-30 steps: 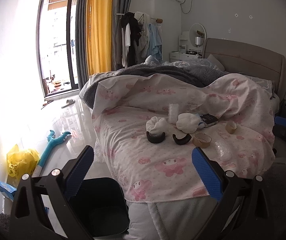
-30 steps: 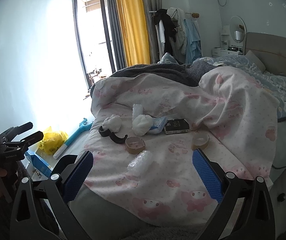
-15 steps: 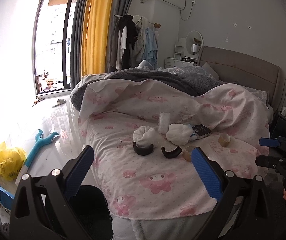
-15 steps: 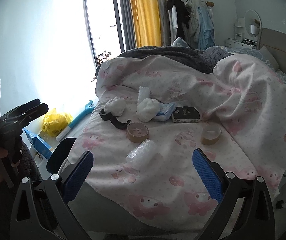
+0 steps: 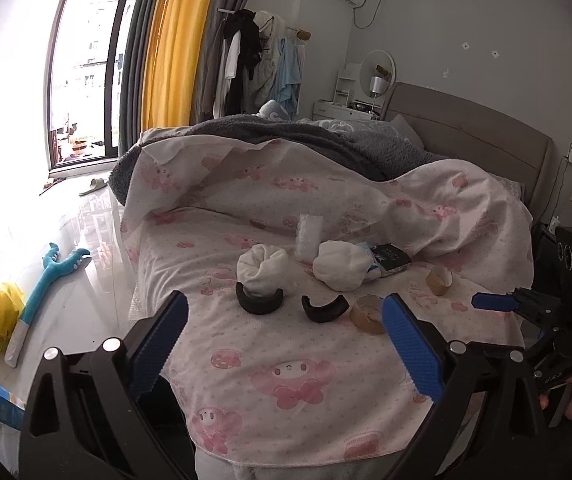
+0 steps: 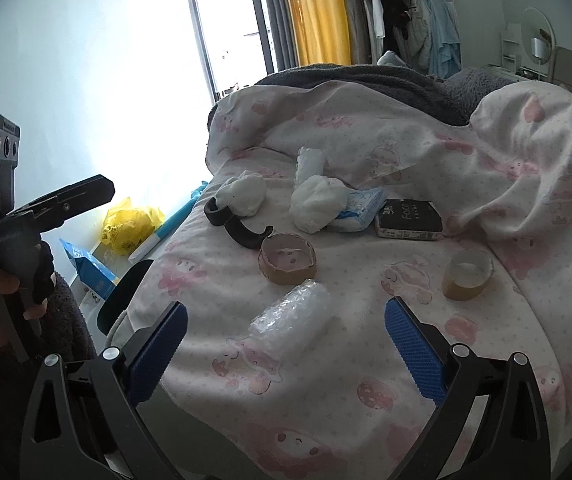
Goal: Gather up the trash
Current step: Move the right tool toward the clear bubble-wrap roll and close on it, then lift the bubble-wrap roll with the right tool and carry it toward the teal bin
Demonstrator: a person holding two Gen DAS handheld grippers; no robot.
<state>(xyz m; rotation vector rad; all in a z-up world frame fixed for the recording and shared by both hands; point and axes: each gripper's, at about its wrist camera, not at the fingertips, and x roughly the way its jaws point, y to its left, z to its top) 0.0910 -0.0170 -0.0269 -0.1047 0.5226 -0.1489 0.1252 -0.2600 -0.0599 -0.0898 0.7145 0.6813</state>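
In the left wrist view, the left claw (image 5: 282, 344) is seen wide open with nothing between its blue pads, held over the foot end of the bed (image 5: 270, 364). On the pink patterned cover the trash is spread: a white crumpled wad (image 5: 261, 266) touching a black curved piece (image 5: 259, 303), a second black curved piece (image 5: 323, 309) just beside, a larger white wad (image 5: 342, 266), an upright roll of bubble wrap (image 5: 309, 231), and two cardboard tape cores (image 5: 367, 314) (image 5: 439, 281). The right claw (image 5: 498, 303) is seen at the right edge.

In the right wrist view, the right claw (image 6: 284, 342) is also wide open and empty. A crumpled bubble wrap piece (image 6: 290, 316) lies on the cover between its pads. Behind it the wide tape core (image 6: 288, 258) is seen touching a black curved piece (image 6: 248, 234). A blue-white tissue pack (image 6: 360, 208) and a dark small box (image 6: 410, 220) lie side by side. On the floor a yellow bag (image 6: 130, 226) is seen.
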